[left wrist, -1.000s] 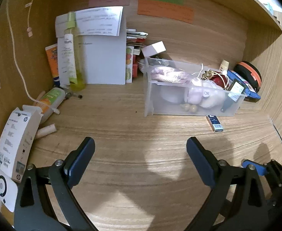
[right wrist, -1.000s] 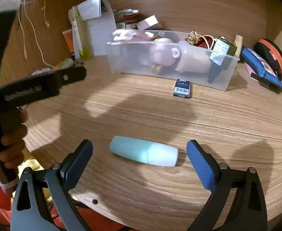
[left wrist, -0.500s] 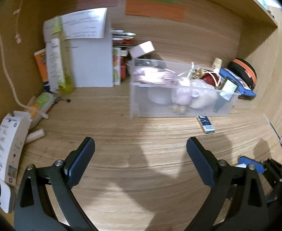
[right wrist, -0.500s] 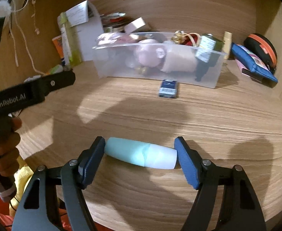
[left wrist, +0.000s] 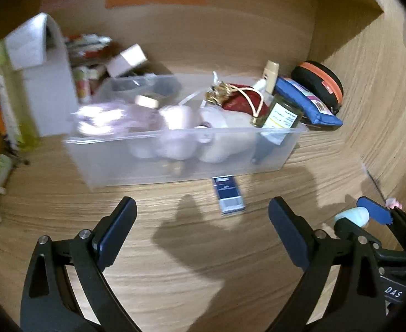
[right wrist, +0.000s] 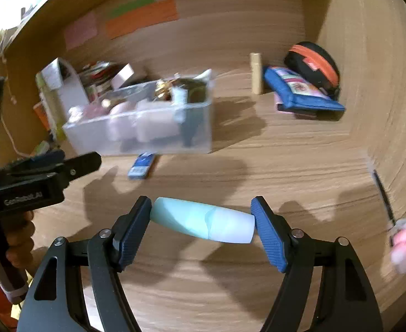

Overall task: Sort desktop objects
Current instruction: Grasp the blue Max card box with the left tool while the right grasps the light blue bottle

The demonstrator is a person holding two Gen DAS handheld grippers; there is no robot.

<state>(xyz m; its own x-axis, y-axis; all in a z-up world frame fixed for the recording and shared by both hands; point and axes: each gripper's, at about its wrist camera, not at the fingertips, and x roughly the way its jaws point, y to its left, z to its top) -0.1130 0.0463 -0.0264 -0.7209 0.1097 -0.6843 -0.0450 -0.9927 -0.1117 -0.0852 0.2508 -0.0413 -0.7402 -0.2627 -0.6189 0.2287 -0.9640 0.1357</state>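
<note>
Right gripper (right wrist: 201, 228) clamps a pale turquoise tube (right wrist: 201, 222) end to end, one blue pad on each tip, and carries it crosswise above the wooden desk (right wrist: 286, 171). From the left wrist view the same tube (left wrist: 352, 217) shows at the near right, pinched in that gripper (left wrist: 364, 217). Left gripper (left wrist: 201, 229) hangs with its jaws spread wide and nothing between them, over bare desk. Just beyond it a small dark blue box (left wrist: 227, 195) lies flat, touching or nearly touching the front wall of a clear plastic bin (left wrist: 175, 163) filled with plush toys, a jar and a red pouch. Far right, a blue pencil case (right wrist: 302, 91) leans beside a black-and-orange round case (right wrist: 312, 62). Near right, a pink-ended pen (right wrist: 396, 227) lies by the side wall.
</note>
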